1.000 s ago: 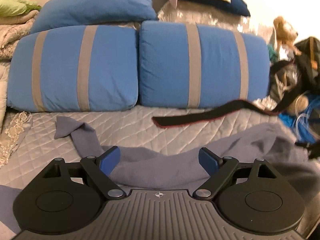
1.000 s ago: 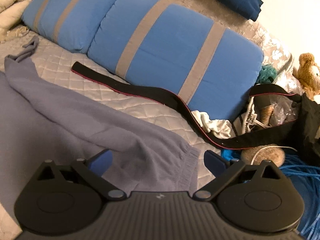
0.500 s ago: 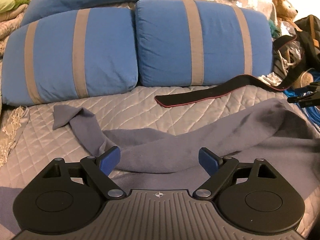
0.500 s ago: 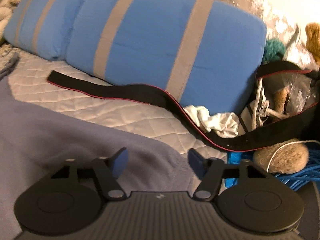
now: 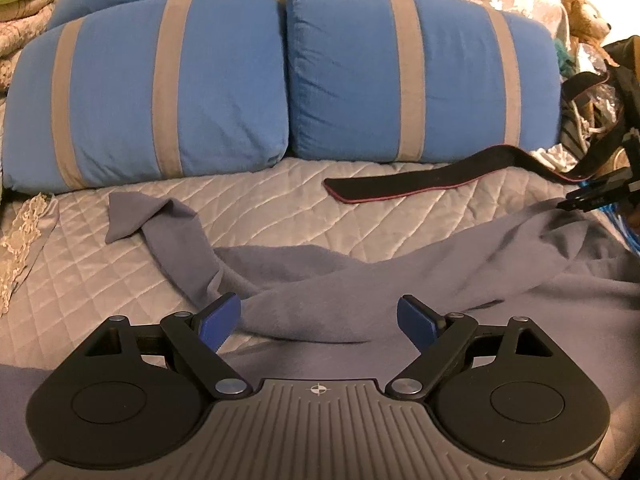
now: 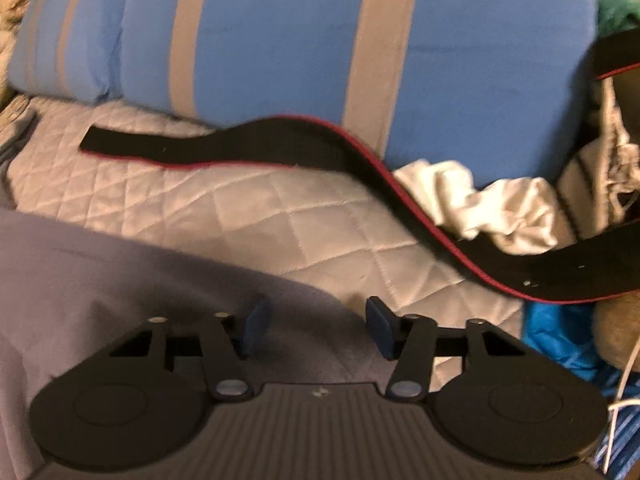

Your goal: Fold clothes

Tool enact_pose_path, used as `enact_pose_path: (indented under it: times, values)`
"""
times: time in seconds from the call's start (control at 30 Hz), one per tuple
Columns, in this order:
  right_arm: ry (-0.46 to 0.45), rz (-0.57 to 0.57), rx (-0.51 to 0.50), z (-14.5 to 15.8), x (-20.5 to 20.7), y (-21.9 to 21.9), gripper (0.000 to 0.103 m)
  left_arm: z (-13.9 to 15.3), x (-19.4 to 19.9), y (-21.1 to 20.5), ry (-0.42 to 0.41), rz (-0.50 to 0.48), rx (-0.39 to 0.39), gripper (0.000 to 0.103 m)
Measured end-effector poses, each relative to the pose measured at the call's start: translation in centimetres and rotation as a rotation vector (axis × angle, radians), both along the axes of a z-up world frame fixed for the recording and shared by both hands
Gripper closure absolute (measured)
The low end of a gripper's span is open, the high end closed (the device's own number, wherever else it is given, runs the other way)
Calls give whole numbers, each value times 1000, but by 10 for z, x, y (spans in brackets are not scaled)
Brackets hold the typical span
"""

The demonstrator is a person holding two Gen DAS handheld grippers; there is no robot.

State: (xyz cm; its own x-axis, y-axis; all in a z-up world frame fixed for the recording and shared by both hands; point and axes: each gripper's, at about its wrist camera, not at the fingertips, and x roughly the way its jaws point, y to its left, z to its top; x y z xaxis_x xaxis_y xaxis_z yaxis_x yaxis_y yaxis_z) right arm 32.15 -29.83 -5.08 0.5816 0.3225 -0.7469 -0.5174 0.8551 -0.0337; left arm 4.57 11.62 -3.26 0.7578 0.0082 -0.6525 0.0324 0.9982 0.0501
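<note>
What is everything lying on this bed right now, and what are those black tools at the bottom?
Striped pillows: two, blue with grey bands, across the head of the bed.
Garment: one, grey-blue, spread over the quilt in front.
Strap: one, black with red edge, before the right-hand pillow.
Quilt: one, pale grey, covering the bed.
Teddy bear: one, tan, far right.
White cloth: one, crumpled beside the strap.
Left gripper: black, blue pads, open over the garment.
Right gripper: same, jaws just closing, garment edge between them.
</note>
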Motion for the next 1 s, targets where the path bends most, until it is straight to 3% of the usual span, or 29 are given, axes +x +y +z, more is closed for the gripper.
enact_pose_path:
  times: [0.07, 0.1, 0.13, 0.33, 0.57, 0.77, 1.0]
  values:
    - [27, 2, 16, -3, 1, -1, 76, -2, 3, 3, 7, 10, -1, 17]
    - [38, -3, 23, -5, 0, -2, 92, -3, 4, 4, 8, 12, -5, 17]
    - [41, -14, 22, -5, -1, -3, 99, -3, 5, 5, 9, 14, -7, 17]
    - [-25, -124, 93, 9, -8, -20, 101, -4, 8, 8, 3, 22, -5, 17]
    - [-131, -349, 34, 25, -13, -51, 101, -11, 17, 15, -46, 43, 162, 17]
    - [-159, -434, 21, 26, -18, -73, 101, -15, 26, 28, -7, 111, 107, 17]
    - [-168, -449, -8, 23, -18, -70, 101, -17, 26, 20, -3, 67, 125, 17]
